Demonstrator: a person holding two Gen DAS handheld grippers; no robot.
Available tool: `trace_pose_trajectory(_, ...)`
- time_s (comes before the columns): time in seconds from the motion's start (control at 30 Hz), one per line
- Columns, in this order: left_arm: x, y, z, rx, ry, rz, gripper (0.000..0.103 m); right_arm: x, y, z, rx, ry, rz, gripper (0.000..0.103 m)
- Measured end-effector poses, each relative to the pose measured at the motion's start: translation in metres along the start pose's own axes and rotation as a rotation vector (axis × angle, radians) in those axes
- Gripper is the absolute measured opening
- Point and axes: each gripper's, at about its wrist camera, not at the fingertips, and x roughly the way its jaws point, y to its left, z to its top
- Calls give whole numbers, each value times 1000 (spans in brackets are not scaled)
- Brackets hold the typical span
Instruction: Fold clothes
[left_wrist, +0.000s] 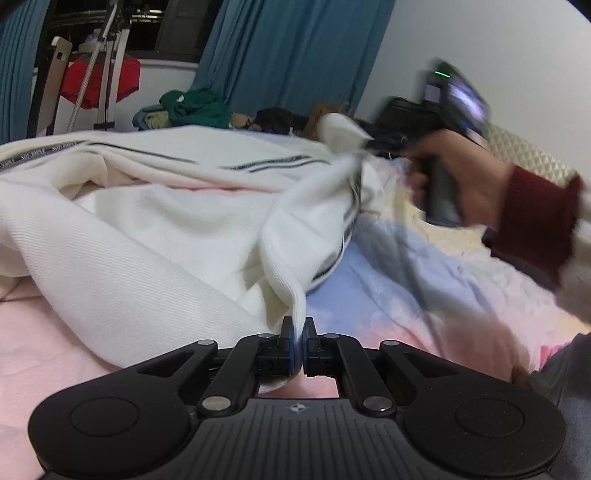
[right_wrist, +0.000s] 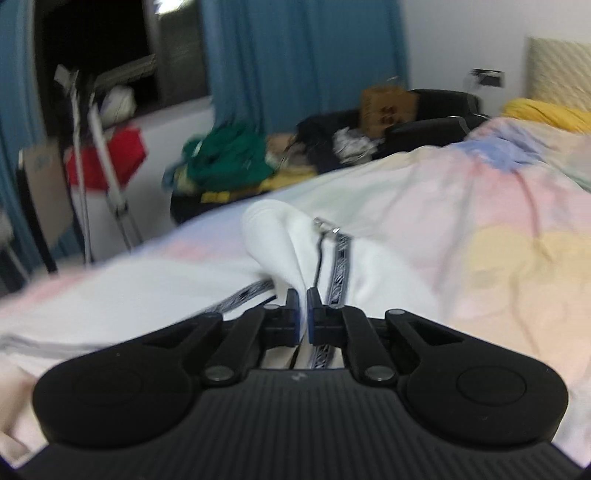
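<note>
On the bed (left_wrist: 424, 280), the left wrist view shows the left claw (left_wrist: 298, 334) clamped on a white garment (left_wrist: 147, 229), and the right wrist view shows the right claw (right_wrist: 303, 308) pinching another fold, so lifting together likely comes next.

No text can be read. The dark stripes with pale lettering on the white knit garment (left_wrist: 155, 229) and the red print on the brown cardboard box (right_wrist: 388, 105), beyond the garment, are too blurred to make out.
</note>
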Motion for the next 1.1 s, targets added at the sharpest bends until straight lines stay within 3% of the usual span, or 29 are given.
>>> trace_pose_trajectory(0.13,-16,-2,5,-28,-39,5,4,-50,-64,6,222,-14,-24,6)
trace_pose_trajectory(0.27,-25,-8,5,-38,-49,44,4,-69,-146,-17,592,141,0,6)
trace_pose_trajectory(0.4,-25,-17,4,-18,-40,85,4,-64,-203,-56,813,302,28,8)
trace_pose_trajectory(0.53,-23,-26,1,-1,-24,123,4,-60,-236,-84,1038,354,71,9)
trace_pose_trajectory(0.63,-20,-29,0,11,-16,143,4,-54,-238,-91,1077,359,106,14)
trace_pose_trajectory(0.73,-18,-27,-2,10,-9,150,5,-45,-236,-94,1050,377,120,28)
trace_pose_trajectory(0.97,-15,-25,-3,2,6,159,5,-30,-253,-89,1027,320,104,33)
trace_pose_trajectory(1.1,-12,-22,-1,-4,11,152,5,-21,-262,-88,1021,246,170,34)
